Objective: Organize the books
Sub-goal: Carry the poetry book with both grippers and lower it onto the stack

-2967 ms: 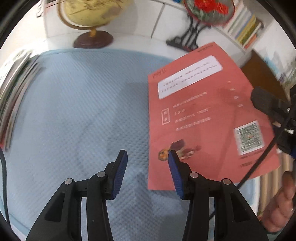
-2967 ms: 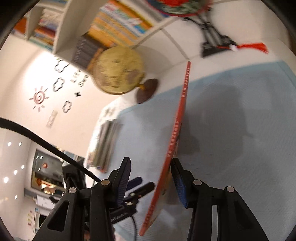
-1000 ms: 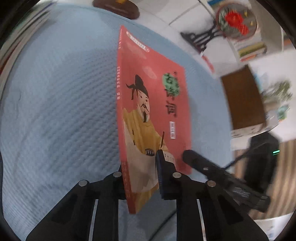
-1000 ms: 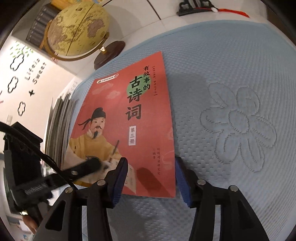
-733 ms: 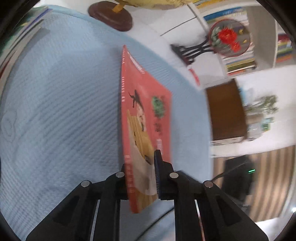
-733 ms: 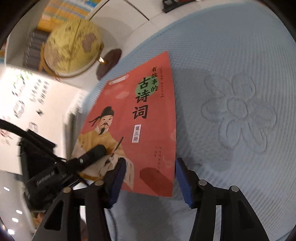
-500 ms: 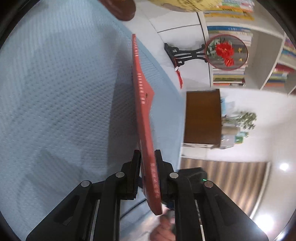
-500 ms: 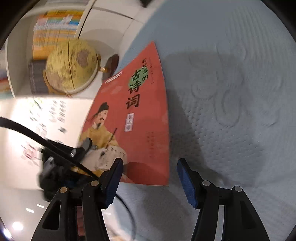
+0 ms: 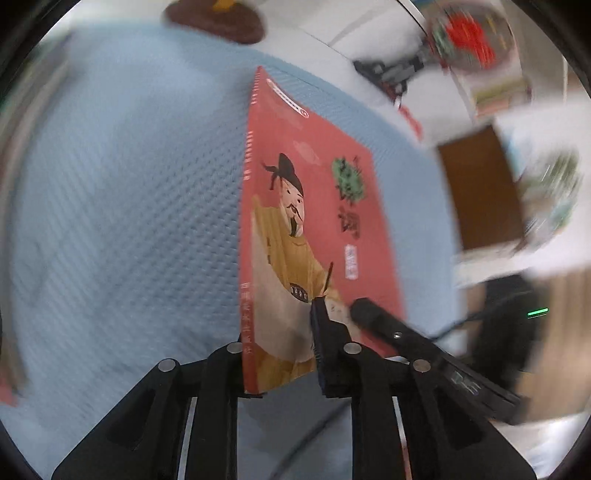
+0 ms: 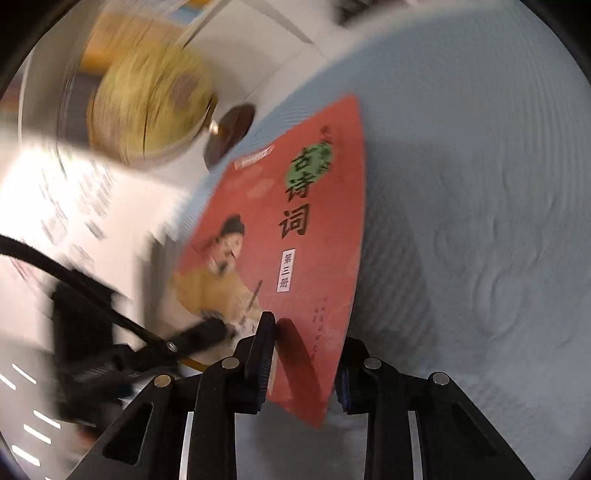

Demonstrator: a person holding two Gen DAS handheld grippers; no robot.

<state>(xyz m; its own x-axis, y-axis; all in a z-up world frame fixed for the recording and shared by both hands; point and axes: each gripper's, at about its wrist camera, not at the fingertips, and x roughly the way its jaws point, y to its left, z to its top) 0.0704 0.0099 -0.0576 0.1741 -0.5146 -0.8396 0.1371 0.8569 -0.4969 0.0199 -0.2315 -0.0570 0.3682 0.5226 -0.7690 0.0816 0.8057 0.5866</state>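
A thin red book (image 9: 314,229) with a drawn man in a yellow robe on its cover is held above the light blue mat (image 9: 122,206). My left gripper (image 9: 280,343) is shut on the book's lower spine corner. In the right wrist view the same book (image 10: 295,236) tilts up, and my right gripper (image 10: 304,354) straddles its near edge with the jaws apart. The left gripper's finger (image 10: 199,338) presses on the cover there. The right gripper's finger (image 9: 373,317) shows beside the cover in the left wrist view.
A yellow globe (image 10: 147,107) on a brown base (image 9: 218,18) stands at the mat's far edge. A stack of books (image 9: 22,122) lies blurred at the mat's left side. A red ornament on a black stand (image 9: 465,40) and a brown cabinet (image 9: 480,188) are at the back right.
The book has turned in my left gripper from edge-on to showing its front cover. The right gripper has come closer, so that its open jaws now straddle the book's near edge.
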